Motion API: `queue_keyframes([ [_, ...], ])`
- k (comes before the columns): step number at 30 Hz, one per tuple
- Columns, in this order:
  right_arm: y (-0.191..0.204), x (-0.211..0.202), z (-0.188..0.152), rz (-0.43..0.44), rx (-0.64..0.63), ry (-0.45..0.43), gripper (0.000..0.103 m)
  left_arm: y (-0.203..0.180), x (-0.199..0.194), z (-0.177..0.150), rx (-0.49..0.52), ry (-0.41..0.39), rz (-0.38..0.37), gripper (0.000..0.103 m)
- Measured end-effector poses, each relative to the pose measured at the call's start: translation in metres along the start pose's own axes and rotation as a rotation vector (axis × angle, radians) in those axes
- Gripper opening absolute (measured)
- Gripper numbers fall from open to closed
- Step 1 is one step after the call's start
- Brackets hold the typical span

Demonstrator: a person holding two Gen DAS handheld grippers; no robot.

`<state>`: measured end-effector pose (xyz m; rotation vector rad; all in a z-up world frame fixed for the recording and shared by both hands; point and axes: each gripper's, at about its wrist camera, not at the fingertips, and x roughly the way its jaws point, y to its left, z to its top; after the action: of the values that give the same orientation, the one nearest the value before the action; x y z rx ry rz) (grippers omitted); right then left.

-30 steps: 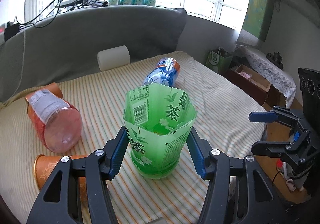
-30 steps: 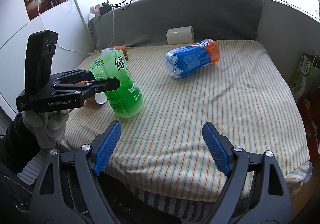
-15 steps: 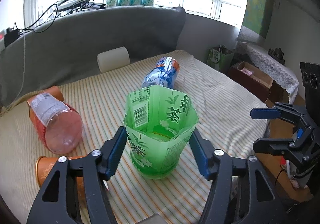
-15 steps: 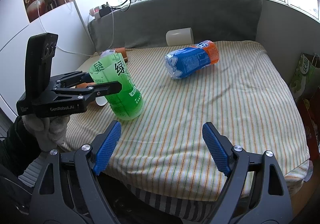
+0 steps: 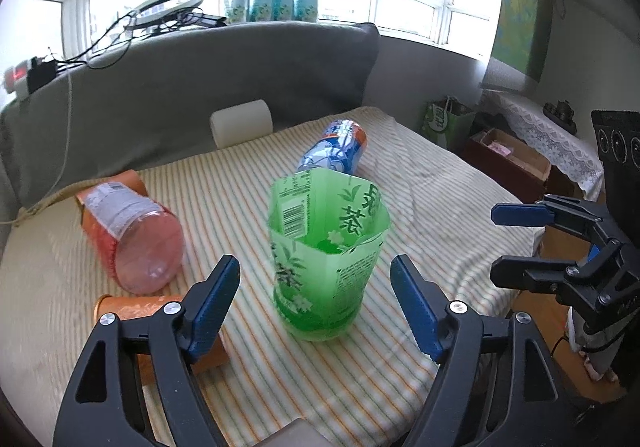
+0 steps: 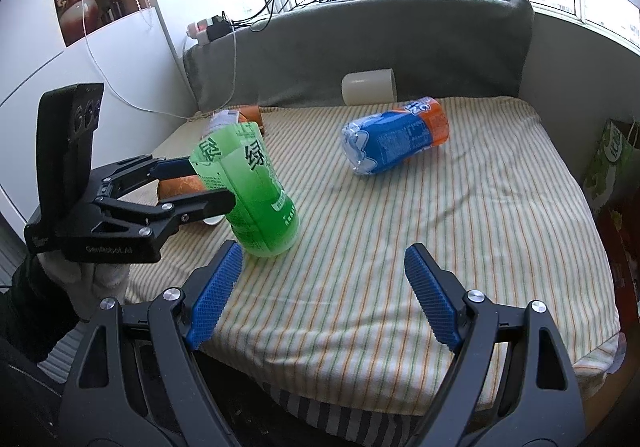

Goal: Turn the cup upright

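Left gripper [image 5: 314,305]: black frame with blue ribbed pads; jaws are standing wide apart on either side of the green cup, gripping nothing, a clear gap showing at each pad in its own view. In the right wrist view [image 6: 208,187] the far finger is partly disappearing behind the cup, so contact there is hard to judge.
Right gripper [image 6: 320,295]: same build; jaws are spread wide over bare cloth, holding nothing. In the left wrist view [image 5: 520,243] it is showing side-on at the table's right edge.
Green cup [image 5: 326,255]: a cut-off translucent green plastic bottle with a printed label and barcode; it is standing base down on the cloth, open jagged rim facing up, leaning slightly. Also seen in the right wrist view [image 6: 248,191].
Cloth [image 6: 440,247]: striped towelling, lightly wrinkled, covering the table; its near edge is being cut off by both grippers.
Orange cup [image 5: 160,321]: lying on its side just left of the green cup, largely hidden behind the left finger.
Pink bottle [image 5: 132,231]: clear plastic, lying on its side; its far end is hard to make out.
Blue bottle [image 6: 396,143]: crinkled clear plastic under a blue and orange label, lying on its side, well behind the green cup.
White roll [image 6: 368,87]: smooth cylinder lying against the grey cushion [image 6: 400,39].
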<state>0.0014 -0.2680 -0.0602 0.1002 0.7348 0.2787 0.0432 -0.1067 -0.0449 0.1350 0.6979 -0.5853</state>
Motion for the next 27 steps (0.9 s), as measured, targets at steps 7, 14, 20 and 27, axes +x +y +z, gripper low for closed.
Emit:
queue_keyframes([
  [7,0.011,0.002,0.008,-0.014,-0.036,-0.024,0.086,0.003,-0.019,-0.006,-0.033,-0.034,0.032,0.078],
  [14,0.017,0.001,0.015,-0.027,-0.038,-0.067,0.086,0.006,-0.038,-0.008,-0.063,-0.077,0.091,0.078],
  [20,0.016,0.0,0.019,-0.05,-0.017,-0.107,0.086,0.013,-0.055,-0.009,-0.115,-0.13,0.157,0.078],
  [27,0.013,-0.005,0.024,-0.093,0.006,-0.164,0.091,0.022,-0.082,-0.008,-0.168,-0.231,0.261,0.082],
])
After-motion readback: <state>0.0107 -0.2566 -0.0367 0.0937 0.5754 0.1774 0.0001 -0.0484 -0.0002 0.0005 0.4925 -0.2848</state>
